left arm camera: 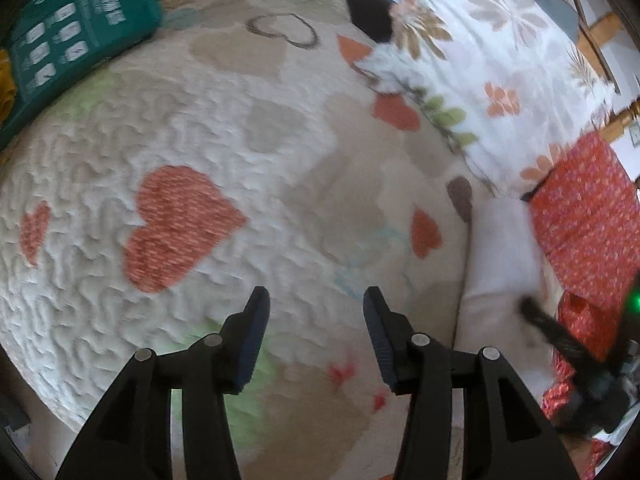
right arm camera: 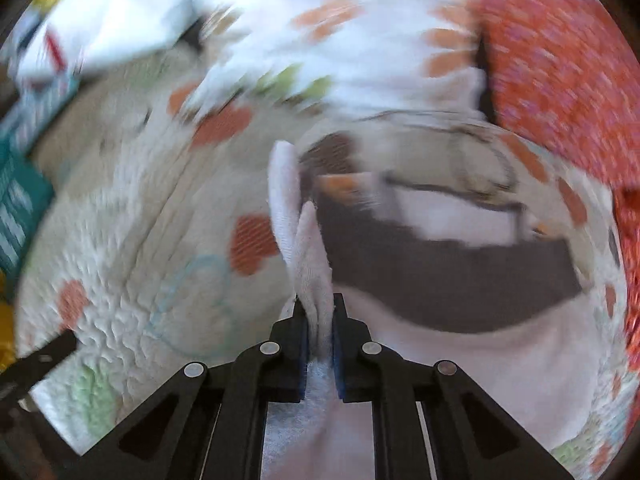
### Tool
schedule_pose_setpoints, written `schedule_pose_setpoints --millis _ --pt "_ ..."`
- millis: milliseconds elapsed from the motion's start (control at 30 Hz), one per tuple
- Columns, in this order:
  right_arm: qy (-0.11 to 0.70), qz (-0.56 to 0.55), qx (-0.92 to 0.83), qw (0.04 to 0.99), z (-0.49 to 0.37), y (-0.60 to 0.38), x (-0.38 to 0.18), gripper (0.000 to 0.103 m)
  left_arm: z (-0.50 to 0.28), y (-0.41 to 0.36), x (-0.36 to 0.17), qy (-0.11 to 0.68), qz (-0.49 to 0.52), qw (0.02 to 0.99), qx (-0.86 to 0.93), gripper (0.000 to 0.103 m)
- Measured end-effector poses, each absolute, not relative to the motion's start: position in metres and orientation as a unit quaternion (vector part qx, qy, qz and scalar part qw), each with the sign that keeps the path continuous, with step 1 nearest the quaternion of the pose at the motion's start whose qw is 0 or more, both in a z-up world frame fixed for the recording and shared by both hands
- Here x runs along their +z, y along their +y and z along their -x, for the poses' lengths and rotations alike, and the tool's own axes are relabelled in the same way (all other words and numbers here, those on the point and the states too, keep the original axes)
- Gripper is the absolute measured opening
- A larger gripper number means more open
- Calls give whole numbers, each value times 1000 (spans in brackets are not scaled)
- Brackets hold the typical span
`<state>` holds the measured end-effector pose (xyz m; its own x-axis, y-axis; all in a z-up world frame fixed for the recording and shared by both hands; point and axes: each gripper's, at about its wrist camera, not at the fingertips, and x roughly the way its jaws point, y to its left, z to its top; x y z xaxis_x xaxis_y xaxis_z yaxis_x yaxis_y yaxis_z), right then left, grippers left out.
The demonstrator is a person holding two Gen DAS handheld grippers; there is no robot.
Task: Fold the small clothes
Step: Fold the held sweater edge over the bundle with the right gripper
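Note:
A small white cloth (right arm camera: pixel 308 248) is pinched between the fingers of my right gripper (right arm camera: pixel 319 304), which is shut on it and holds it up over the bed; its edge stands up ahead of the fingertips. The rest of the white cloth (right arm camera: pixel 460 372) hangs to the right. In the left wrist view the same white cloth (left arm camera: pixel 500 280) lies at the right on the quilt. My left gripper (left arm camera: pixel 316 300) is open and empty above the heart-patterned quilt (left arm camera: pixel 180 152). The right gripper shows blurred at the far right (left arm camera: pixel 560 344).
A teal package (left arm camera: pixel 76 28) lies at the quilt's far left. A floral white blanket (left arm camera: pixel 480 40) is bunched at the back right. A red patterned fabric (left arm camera: pixel 588 216) lies at the right, also in the right wrist view (right arm camera: pixel 560 64). Wooden furniture (left arm camera: pixel 600 28) stands behind.

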<state>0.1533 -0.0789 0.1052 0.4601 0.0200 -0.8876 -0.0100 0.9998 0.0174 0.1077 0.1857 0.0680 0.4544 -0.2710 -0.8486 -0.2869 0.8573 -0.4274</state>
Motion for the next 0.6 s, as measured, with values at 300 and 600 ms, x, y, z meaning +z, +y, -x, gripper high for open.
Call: schedule_pose_setpoints --millis 300,600 --pt "488 -122 -102 858 -86 -297 116 10 -117 81 67 542 196 814 -69 48" --pt "474 -226 -110 844 -42 -392 64 10 -109 -17 52 551 113 815 -140 48"
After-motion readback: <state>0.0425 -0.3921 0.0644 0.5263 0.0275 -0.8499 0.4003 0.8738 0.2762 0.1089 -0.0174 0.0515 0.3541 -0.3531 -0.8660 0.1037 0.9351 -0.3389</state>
